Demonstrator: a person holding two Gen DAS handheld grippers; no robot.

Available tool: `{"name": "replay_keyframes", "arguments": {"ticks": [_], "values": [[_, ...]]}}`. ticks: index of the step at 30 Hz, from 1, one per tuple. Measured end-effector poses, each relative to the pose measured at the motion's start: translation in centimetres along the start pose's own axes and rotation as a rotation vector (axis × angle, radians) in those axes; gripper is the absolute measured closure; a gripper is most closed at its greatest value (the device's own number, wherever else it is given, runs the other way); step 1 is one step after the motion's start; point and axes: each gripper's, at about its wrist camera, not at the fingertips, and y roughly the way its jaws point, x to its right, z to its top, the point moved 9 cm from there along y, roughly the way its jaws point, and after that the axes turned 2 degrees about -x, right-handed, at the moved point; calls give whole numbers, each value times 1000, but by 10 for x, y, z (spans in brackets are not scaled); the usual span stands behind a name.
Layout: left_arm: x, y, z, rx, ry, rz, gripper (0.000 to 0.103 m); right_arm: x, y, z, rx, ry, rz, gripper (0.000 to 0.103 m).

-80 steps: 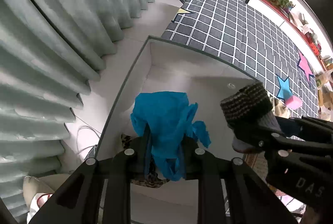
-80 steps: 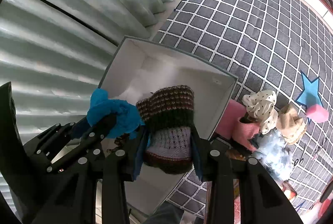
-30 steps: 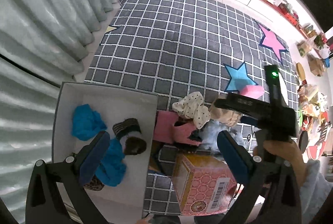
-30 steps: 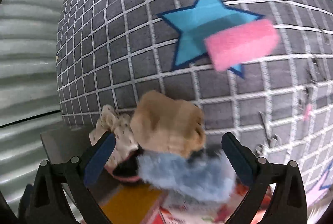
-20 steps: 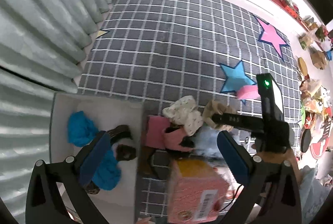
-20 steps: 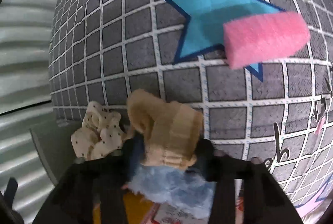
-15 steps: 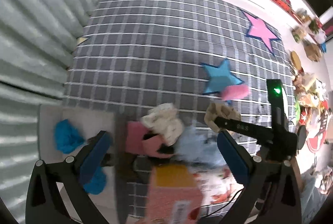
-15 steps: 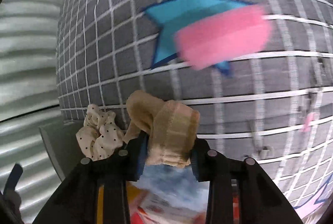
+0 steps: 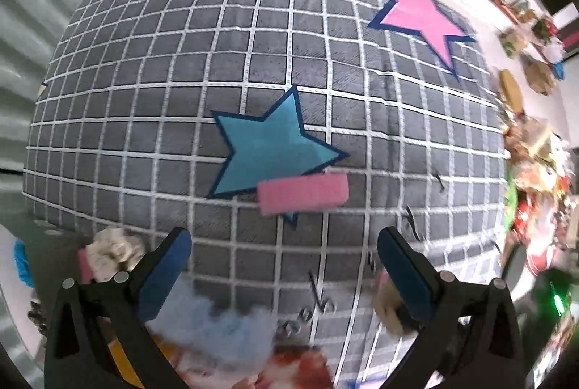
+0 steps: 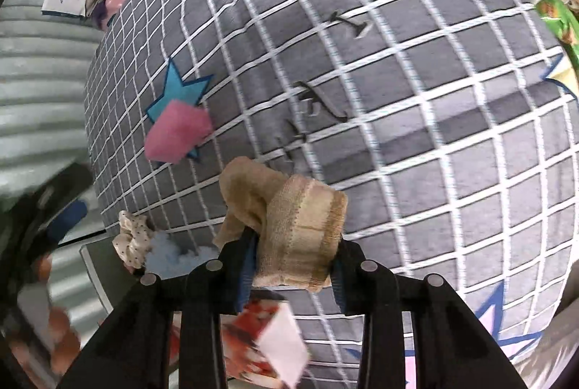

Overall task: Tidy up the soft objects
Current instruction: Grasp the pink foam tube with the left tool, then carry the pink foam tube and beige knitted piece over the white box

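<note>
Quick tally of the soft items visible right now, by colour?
Pink: 1, foam block on the rug
Beige: 1, sock held in the right gripper
Cream dotted: 1, scrunchie
Light blue: 1, fluffy piece
Total: 4

A bunched beige sock [image 10: 289,222] hangs above the rug; a pink sponge [image 9: 303,192] lies flat.

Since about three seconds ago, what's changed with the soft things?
The blue cloth and striped knit piece were let go into the white box. The right gripper grabbed the beige sock from the pile; the left gripper moved open toward the pink sponge, which stayed put.
</note>
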Motion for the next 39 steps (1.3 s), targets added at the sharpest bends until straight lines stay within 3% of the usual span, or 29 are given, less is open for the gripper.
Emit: {"name": "replay_keyframes", "arguments": {"ticks": [9, 10, 12, 15, 16, 21, 24, 25, 27, 30, 39], "values": [[5, 53, 16, -7, -58, 88, 0, 13, -5, 3, 23, -67, -25, 64], [5, 57, 18, -10, -60, 101, 0, 13, -4, 4, 24, -65, -21, 53], [1, 62, 21, -11, -68, 130, 1, 13, -3, 7, 36, -65, -27, 42], [-1, 73, 24, -33, -61, 144, 16, 7, 2, 12, 42, -81, -37, 37], [-1, 79, 24, -47, -59, 150, 24, 5, 4, 15, 40, -88, -41, 26], [5, 92, 20, -75, -45, 137, 29, 1, 24, 23, 26, -118, -116, 24], [12, 96, 17, -77, -28, 119, 30, 2, 28, 23, 25, -147, -167, 28], [14, 95, 15, -75, -25, 107, 30, 2, 27, 23, 30, -170, -200, 44], [18, 80, 7, -62, -13, 89, 30, 2, 26, 23, 32, -188, -205, 64], [15, 56, 0, -32, 31, 75, 30, 4, 21, 21, 23, -183, -176, 69], [10, 4, -21, 15, 103, 61, 30, 2, -11, 13, 58, -184, -117, 70]]}}
